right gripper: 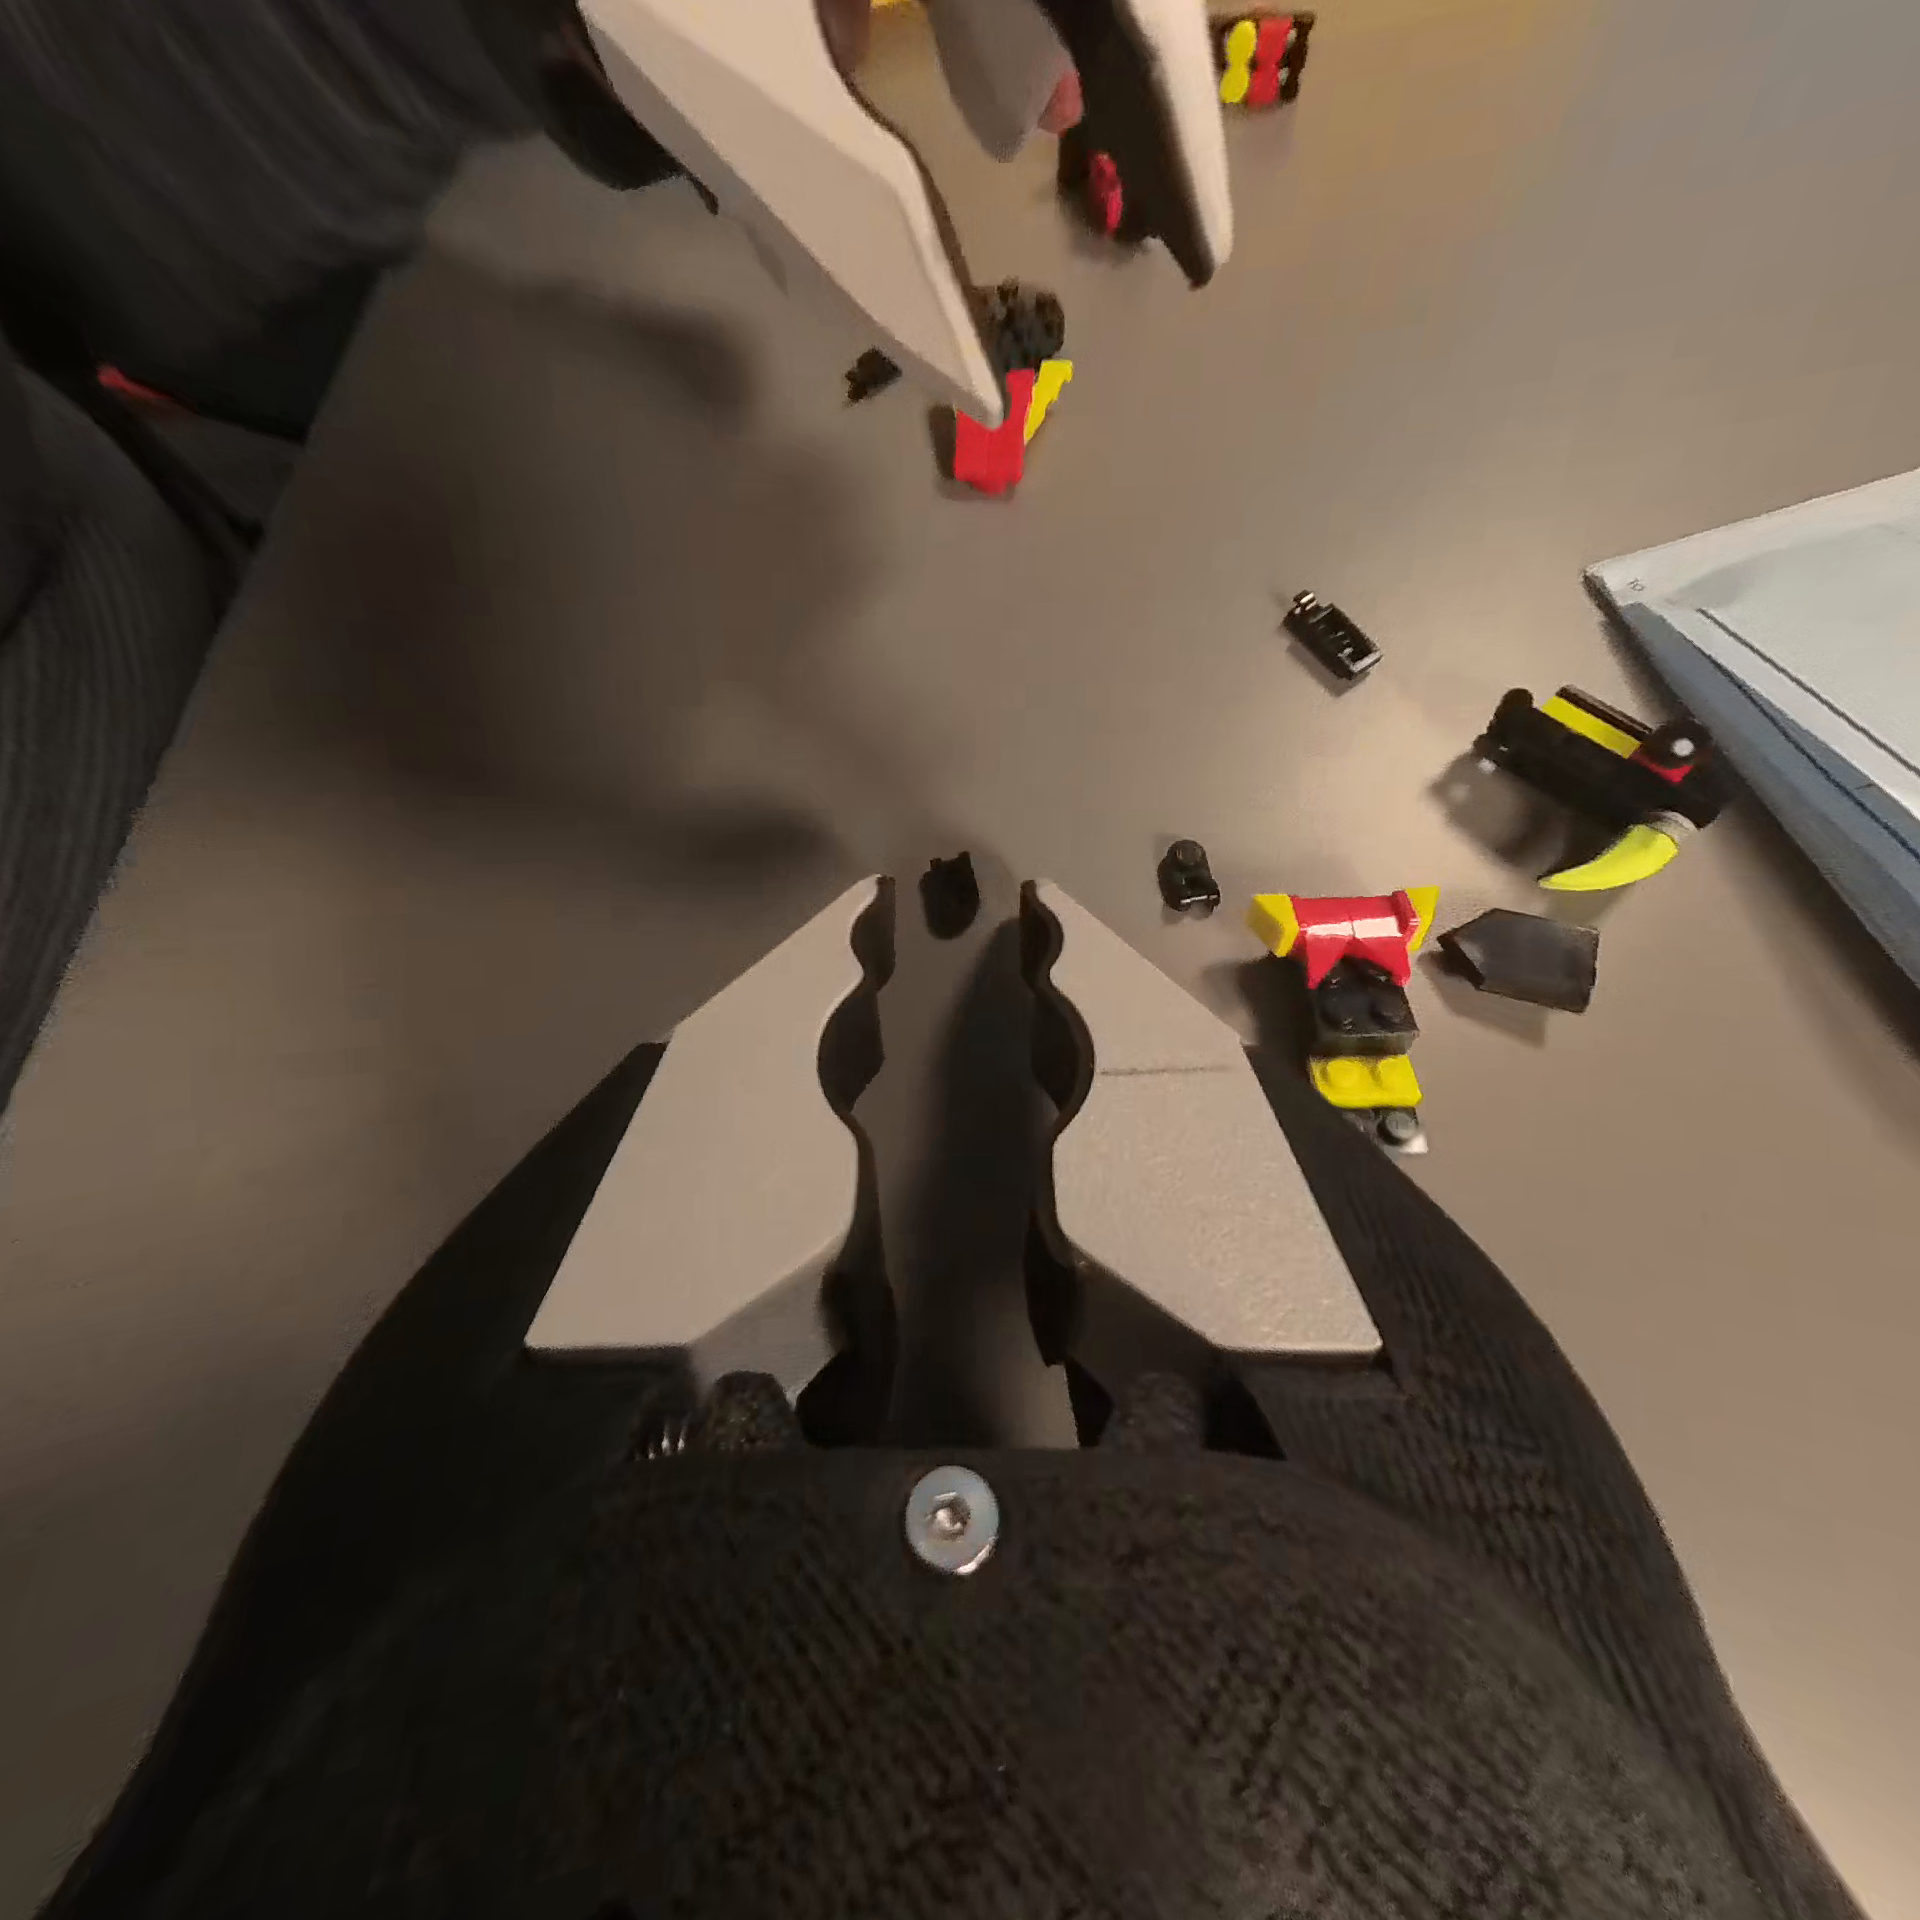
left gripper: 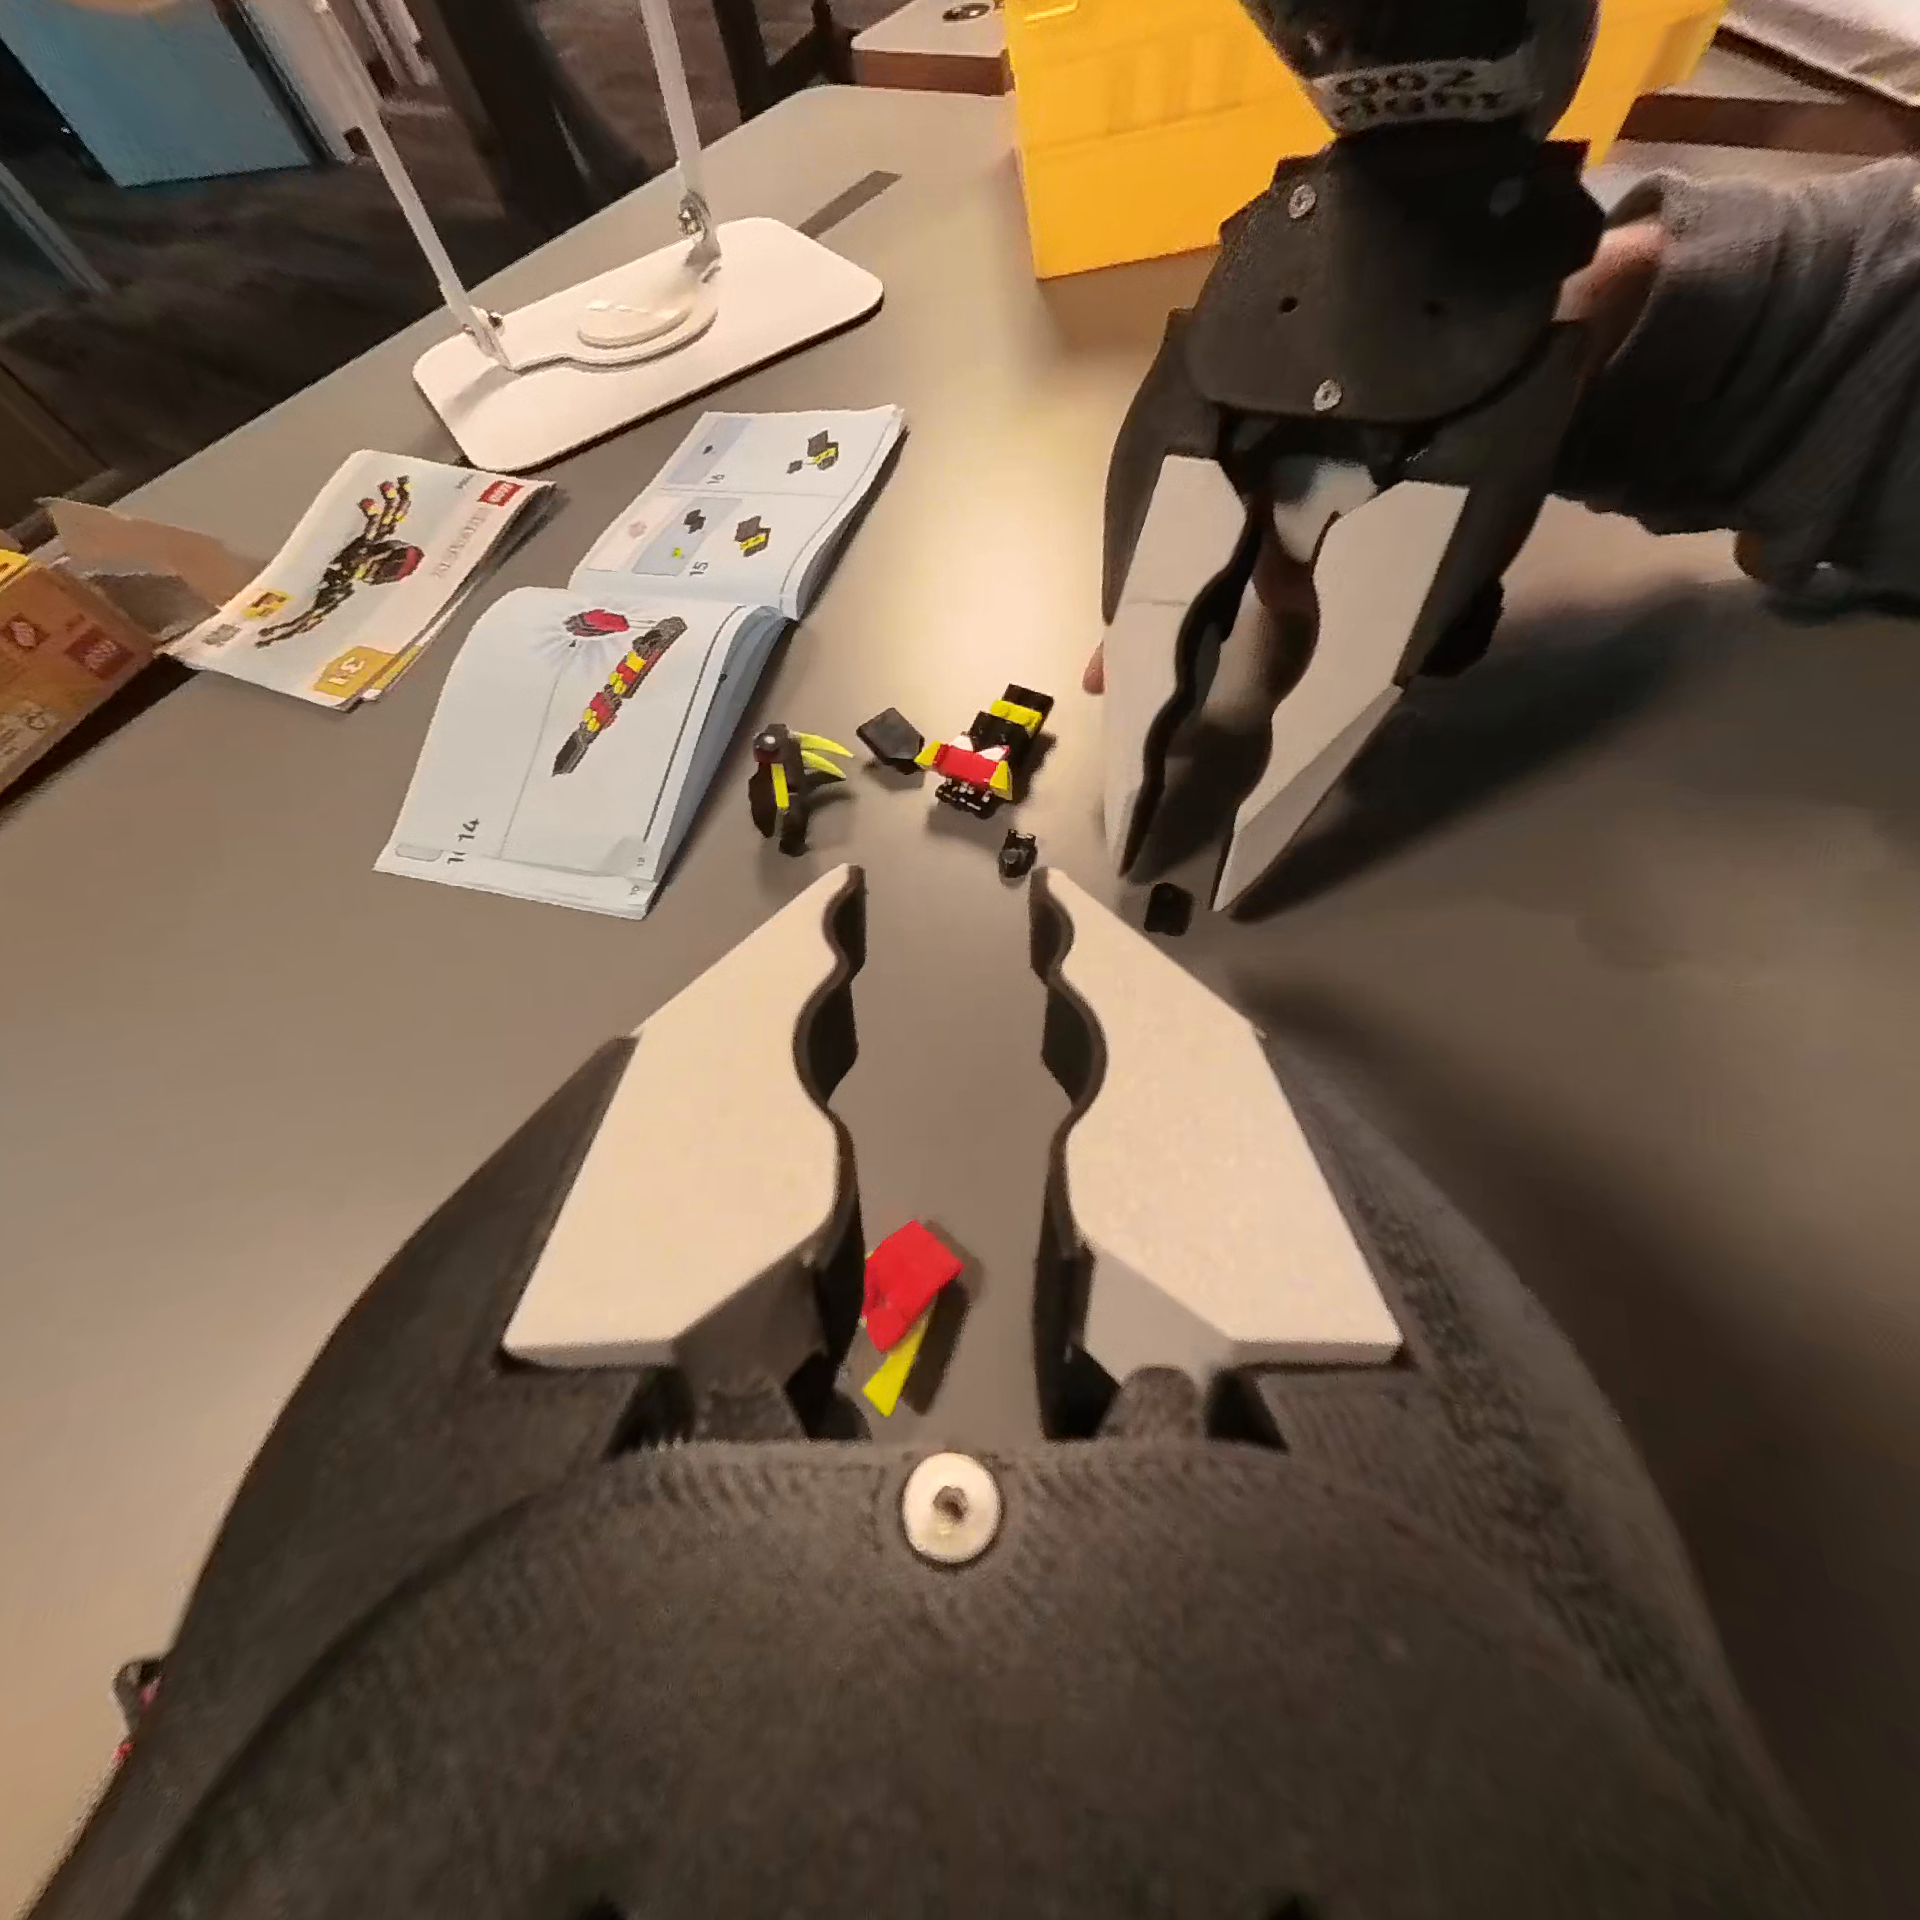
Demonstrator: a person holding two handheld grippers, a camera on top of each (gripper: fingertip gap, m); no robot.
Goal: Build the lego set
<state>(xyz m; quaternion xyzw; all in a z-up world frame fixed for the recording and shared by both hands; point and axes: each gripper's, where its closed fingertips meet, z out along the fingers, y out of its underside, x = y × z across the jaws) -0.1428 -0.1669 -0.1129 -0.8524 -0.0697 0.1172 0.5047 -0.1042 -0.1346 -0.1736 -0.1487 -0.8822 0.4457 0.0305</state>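
1. Evidently both claws gape empty: the right claw [right gripper: 956, 883] has a small black piece [right gripper: 948, 891] lying between its tips.
2. Left claw [left gripper: 945, 878] hovers above a red-and-yellow piece [left gripper: 906, 1299].
3. Beyond lie the red-black-yellow assembly [left gripper: 987, 753] and open booklet [left gripper: 623, 686] on the counter [left gripper: 260, 987].

the left wrist view looks from just behind its own jaws, tilted down and forward over the desk [left gripper: 260, 987], toward the open booklet [left gripper: 582, 727] and a lamp base [left gripper: 655, 332] farther back. the right wrist view sits lower and closer to the desk, facing roughly the opposite way, toward the desk's near edge. both views share the patch of loose pieces in the middle, including the red-and-yellow assembly [left gripper: 982, 758] [right gripper: 1351, 977], and each sees the other gripper ahead.
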